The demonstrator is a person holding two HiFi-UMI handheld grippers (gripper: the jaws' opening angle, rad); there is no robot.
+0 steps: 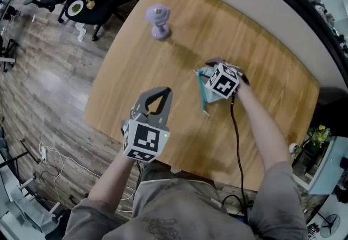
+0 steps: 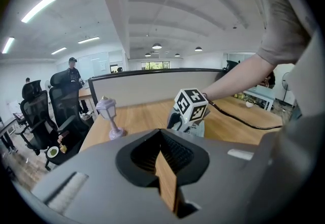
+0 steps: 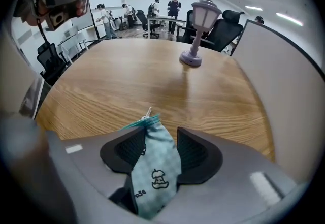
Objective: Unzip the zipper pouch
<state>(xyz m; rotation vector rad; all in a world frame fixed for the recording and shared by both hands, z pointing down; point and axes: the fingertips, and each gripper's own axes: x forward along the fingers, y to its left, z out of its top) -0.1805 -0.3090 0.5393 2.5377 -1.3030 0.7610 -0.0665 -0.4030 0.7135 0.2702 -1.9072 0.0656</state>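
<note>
Left gripper (image 2: 161, 135) fingers pressed together, right gripper (image 3: 161, 132) pinching soft teal checked pouch (image 3: 155, 163), woodgrain table (image 3: 127, 81)

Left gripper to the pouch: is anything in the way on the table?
Nothing visible. Only bare table lies between the shut, empty left gripper and the zipper pouch, which the right gripper clamps. The purple lamp stands well off that line, toward the table's far side.

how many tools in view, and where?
2. Left tool shut, empty, above the table near its front edge; right tool mid-table, shut on the pouch. None seem hidden.
</note>
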